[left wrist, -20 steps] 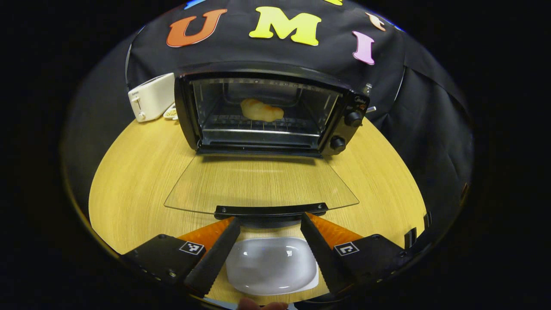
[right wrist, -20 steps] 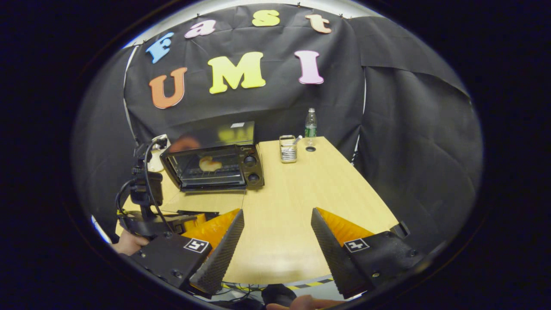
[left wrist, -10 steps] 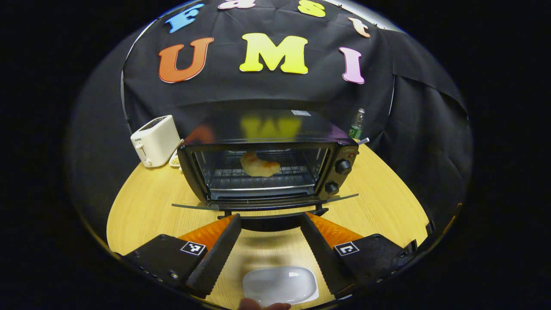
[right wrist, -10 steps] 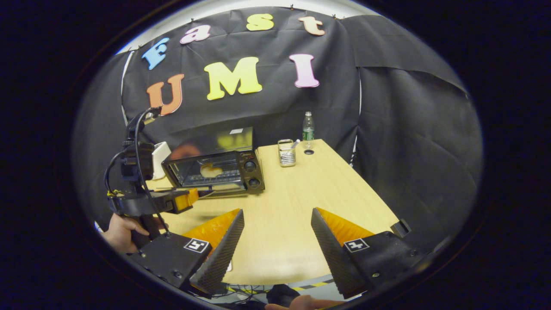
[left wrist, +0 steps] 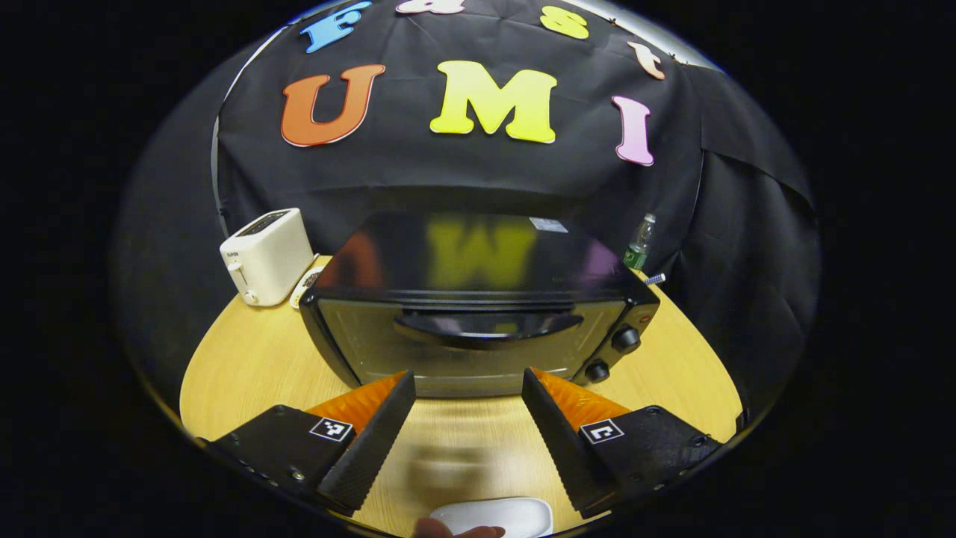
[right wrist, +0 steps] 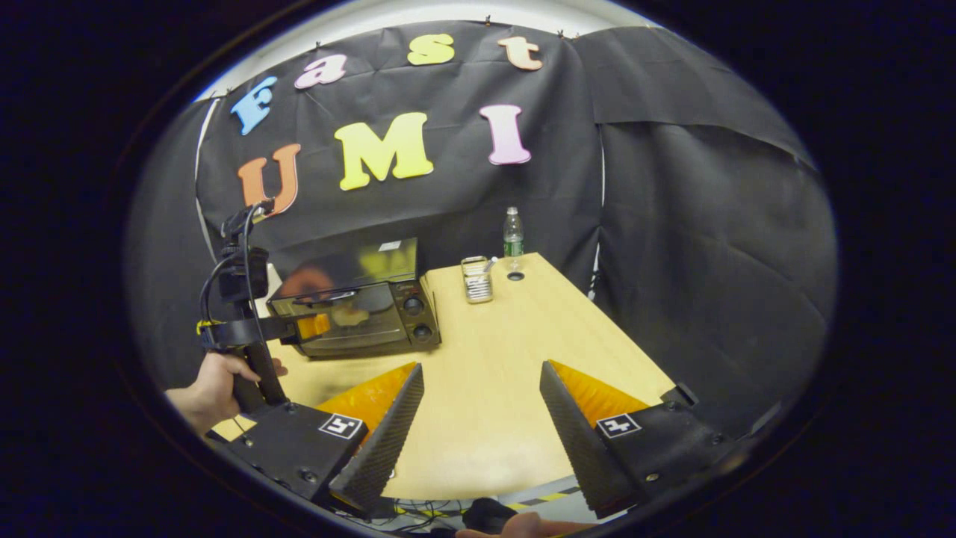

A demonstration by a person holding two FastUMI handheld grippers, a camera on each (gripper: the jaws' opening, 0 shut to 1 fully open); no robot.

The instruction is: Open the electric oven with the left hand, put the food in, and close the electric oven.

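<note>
On the wooden table point(left wrist: 246, 359), black glass-fronted electric oven point(left wrist: 478, 329) sitting shut, food presumably enclosed; left gripper point(left wrist: 467, 388) hovering before its handle point(left wrist: 485, 326), fingers spread, gripping nothing; right gripper point(right wrist: 482, 388) idling, likewise spread.

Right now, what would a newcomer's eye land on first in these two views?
The black oven, door shut, sits mid-table straight ahead of the open left gripper. A white toaster stands to its left at the back. In the right gripper view, the open right gripper hangs over bare table, a bottle at the far edge.
</note>
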